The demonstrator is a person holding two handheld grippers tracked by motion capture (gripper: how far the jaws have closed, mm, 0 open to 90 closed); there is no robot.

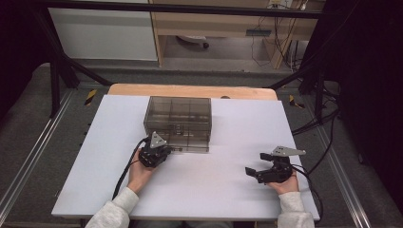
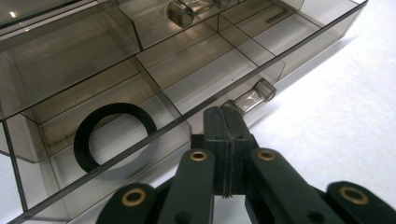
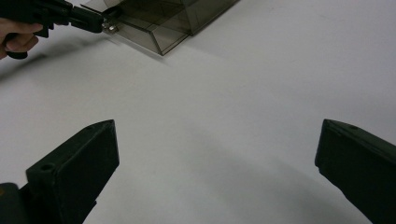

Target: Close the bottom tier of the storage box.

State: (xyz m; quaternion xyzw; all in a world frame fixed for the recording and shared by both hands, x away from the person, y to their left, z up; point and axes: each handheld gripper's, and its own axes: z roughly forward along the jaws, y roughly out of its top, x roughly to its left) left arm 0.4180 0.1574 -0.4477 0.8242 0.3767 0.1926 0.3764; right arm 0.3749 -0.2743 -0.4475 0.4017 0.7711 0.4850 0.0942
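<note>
Bottom drawer of the organizer box is partly pulled out by its clear handle, clamped in the left gripper jaws; a black ring is exposed at 9 o'clock of the jaws. Full opening is judged left. Right gripper idles at 4 o'clock, jaws apart.

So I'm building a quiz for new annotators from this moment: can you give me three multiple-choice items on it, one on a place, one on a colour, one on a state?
1. Where does the black ring lie?
A. In a compartment of the pulled-out drawer
B. On the white table
C. Between the right gripper's jaws

2. What colour is the drawer cabinet?
A. Opaque red
B. Smoky see-through grey
C. Bright yellow

3. How do the two grippers stand?
A. Both wide open
B. Left open, right shut
C. Left gripper shut on the drawer knob, right gripper open

Answers: 1 A, since the left gripper view shows the ring behind the drawer's clear front wall; 2 B, since its inner dividers show through the walls; 3 C, since the left jaws meet at the knob's stem, while the right jaws stand far apart over the bare table.
</note>
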